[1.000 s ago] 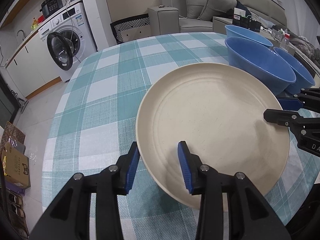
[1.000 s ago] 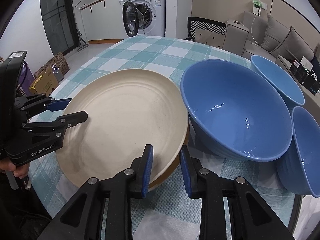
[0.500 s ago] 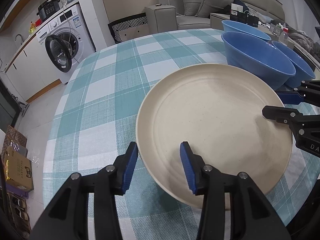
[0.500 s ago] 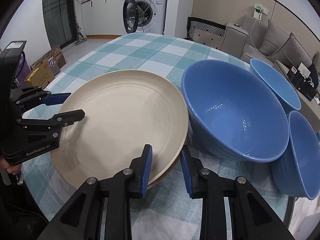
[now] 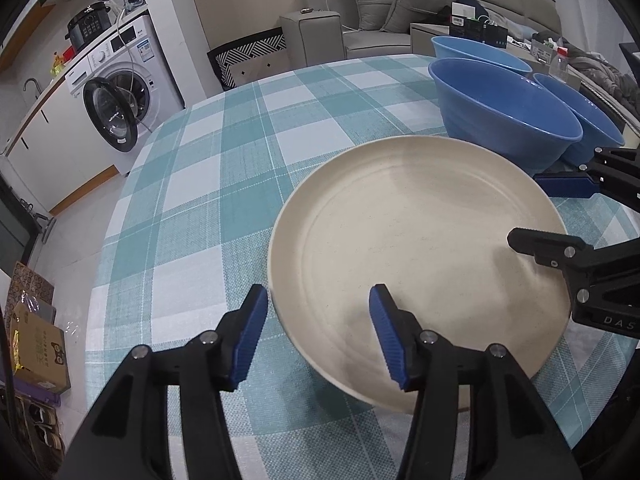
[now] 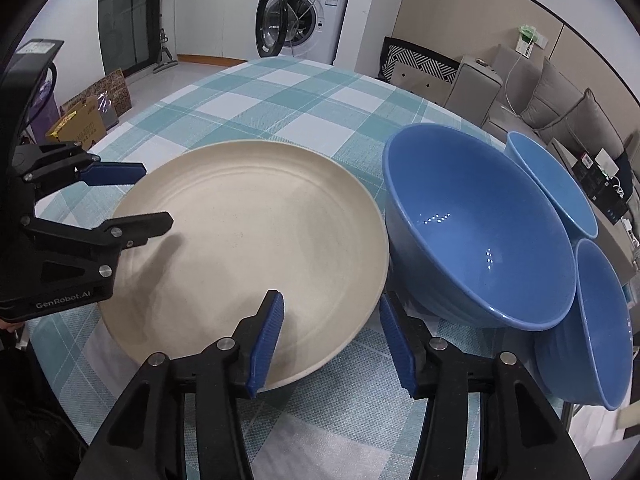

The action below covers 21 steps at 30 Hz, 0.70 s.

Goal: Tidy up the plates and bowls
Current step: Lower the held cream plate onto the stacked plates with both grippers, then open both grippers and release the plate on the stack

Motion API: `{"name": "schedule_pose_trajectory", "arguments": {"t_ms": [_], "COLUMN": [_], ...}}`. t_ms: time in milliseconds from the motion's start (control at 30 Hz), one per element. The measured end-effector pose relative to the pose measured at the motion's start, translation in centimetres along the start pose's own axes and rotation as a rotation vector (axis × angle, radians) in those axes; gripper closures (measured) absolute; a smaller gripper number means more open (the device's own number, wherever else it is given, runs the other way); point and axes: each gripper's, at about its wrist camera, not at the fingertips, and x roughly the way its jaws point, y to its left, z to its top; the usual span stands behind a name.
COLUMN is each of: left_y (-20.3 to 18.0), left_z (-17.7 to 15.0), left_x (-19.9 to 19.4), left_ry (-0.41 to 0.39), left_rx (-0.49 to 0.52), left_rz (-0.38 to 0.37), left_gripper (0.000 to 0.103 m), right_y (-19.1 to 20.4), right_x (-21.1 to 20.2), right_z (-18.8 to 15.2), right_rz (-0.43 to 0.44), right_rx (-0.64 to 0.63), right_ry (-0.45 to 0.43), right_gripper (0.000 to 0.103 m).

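While both claws open wider than before, the plate (image 5: 420, 240) seemingly rests released

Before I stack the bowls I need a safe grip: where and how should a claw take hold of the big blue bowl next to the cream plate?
Grip the big blue bowl by its thin rim, one finger inside and one outside. Come from above at the near edge: the wall flares wide, too broad to span. The cream plate and two smaller bowls crowd its sides.
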Motion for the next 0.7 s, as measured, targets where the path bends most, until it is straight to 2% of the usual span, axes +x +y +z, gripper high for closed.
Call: {"name": "schedule_pose_trajectory", "arguments": {"t_ms": [233, 333, 533, 600, 700], "left_y": [0.01, 0.05, 0.14, 0.20, 0.36], "left_z": [-0.04, -0.07, -0.08, -0.07, 0.02], "left_x": [0.22, 0.24, 0.28, 0.22, -0.04], "left_ry": [0.006, 0.006, 0.005, 0.005, -0.003], "left_rx": [0.000, -0.003, -0.007, -0.011, -0.018], "left_rz": [-0.001, 0.000, -0.003, -0.006, -0.013], "left_gripper": [0.049, 0.049, 0.048, 0.048, 0.048], "right_y": [0.19, 0.02, -0.52, -0.65, -0.72], "right_x": [0.23, 0.33, 0.65, 0.79, 0.64], "right_z": [-0.13, -0.21, -0.21, -0.14, -0.17], "right_rz": [-0.004, -0.004, -0.007, -0.002, 0.008], "right_rx": [-0.017, -0.011, 0.015, 0.019, 0.008], "right_ry": [0.000, -0.002, -0.009, -0.007, -0.005], "right_gripper": [0.050, 0.046, 0.031, 0.021, 0.020]}}
